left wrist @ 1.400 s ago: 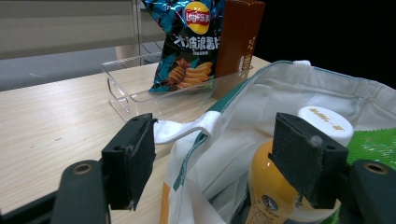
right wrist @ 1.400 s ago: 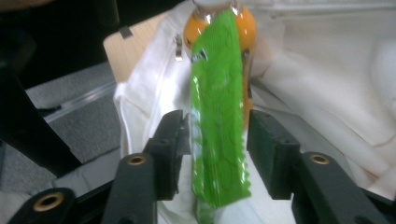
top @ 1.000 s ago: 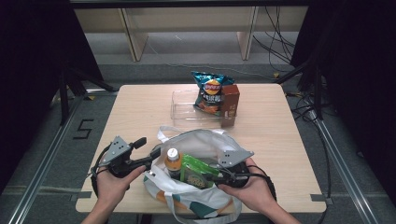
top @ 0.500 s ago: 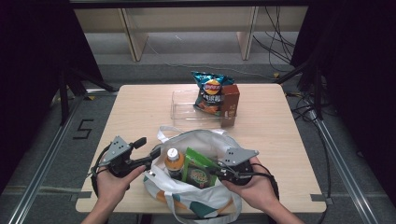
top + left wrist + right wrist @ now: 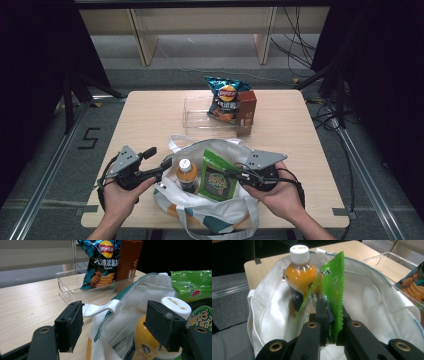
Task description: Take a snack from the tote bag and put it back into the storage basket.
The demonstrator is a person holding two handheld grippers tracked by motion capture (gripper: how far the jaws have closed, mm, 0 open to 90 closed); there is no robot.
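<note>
The left gripper [image 5: 162, 164], jaws spread, holds the rim of the white bag [image 5: 222, 212] beside the orange bottle [image 5: 186, 175], while the right gripper [image 5: 231, 173], whose jaws have just been closing, pinches the green packet [image 5: 217, 175] inside that bag.

We hold the left gripper [image 5: 161, 165] low at the table's near left, left hand [image 5: 119, 192] wrapped under its body, jaws standing wide apart. The right gripper [image 5: 231, 173] points leftward from the right hand [image 5: 277, 196]; its jaws have just been closing and now pinch tight.
</note>
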